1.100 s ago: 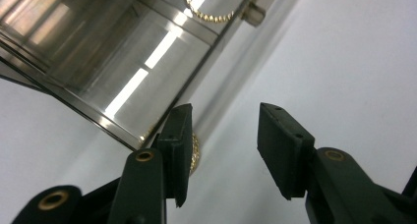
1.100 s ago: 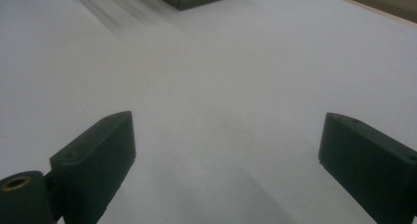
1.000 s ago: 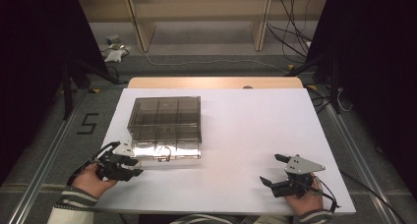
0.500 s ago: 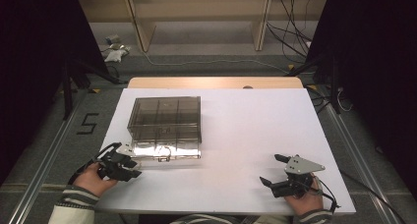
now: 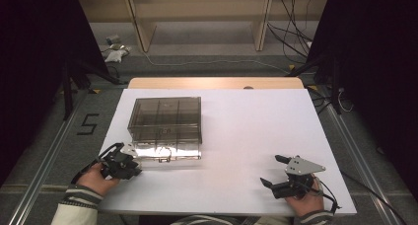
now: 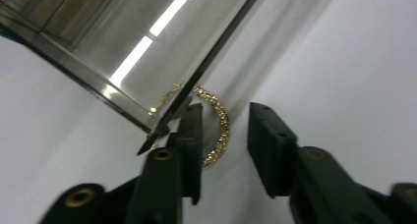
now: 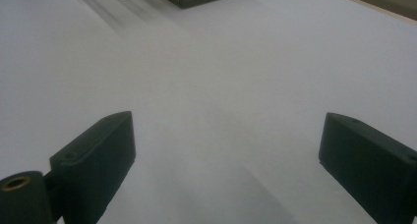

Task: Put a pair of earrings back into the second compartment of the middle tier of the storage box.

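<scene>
A single black numeral "5" [image 5: 87, 124] can be read in the high view, marked on the grey floor [image 5: 59, 136] just beside the table [image 5: 256, 136], at about nine o'clock from the table's middle. Nothing else carries readable text: the smoky plastic box [image 5: 165, 117] and both gripper views show no letters, labels or brands

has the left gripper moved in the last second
Yes, slightly. In the high view the left gripper has crept toward the smoky compartment box, closing on its near left corner, where a gold hoop earring lies between its fingers.
</scene>
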Demonstrator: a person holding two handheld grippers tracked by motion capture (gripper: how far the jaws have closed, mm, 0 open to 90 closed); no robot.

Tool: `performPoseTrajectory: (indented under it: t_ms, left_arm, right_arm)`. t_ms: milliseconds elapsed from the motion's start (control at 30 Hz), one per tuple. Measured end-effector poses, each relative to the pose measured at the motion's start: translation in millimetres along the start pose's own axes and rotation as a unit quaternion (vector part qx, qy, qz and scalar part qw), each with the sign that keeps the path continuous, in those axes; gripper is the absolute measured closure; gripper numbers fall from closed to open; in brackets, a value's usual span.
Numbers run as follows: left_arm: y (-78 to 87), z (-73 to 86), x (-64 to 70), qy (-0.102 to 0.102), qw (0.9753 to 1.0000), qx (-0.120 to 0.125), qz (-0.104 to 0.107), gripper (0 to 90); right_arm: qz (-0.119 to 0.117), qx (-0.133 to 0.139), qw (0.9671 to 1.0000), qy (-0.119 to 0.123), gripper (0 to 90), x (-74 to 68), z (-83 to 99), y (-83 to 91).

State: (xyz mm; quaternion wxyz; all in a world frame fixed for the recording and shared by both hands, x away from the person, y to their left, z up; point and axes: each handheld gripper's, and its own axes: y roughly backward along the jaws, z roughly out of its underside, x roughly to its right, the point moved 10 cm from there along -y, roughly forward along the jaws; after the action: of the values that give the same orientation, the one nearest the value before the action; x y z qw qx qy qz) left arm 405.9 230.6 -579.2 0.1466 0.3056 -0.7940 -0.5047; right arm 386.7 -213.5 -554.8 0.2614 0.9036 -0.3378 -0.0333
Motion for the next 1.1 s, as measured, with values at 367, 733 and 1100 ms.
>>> performPoseTrajectory:
  t_ms: [367, 733, 1100]
  left_arm:
    - [-0.7, -0.2, 4.1, 0.010, 0.9998, -0.005, 0.018, 85.1]
    - [2.9, -0.9, 5.5, 0.010, 0.9997, -0.001, 0.024, 85.8]
    - [14.4, -2.6, 14.0, 0.013, 0.9989, 0.016, 0.042, 85.8]
  right_arm:
    - [0.000, -0.001, 1.0000, 0.000, 8.1, 0.0, 0.2, -0.1]
    - [0.000, 0.000, 1.0000, -0.001, 8.1, 0.2, 0.1, 0.0]
    - [0.001, 0.000, 1.0000, -0.001, 8.1, 0.3, 0.1, 0.0]
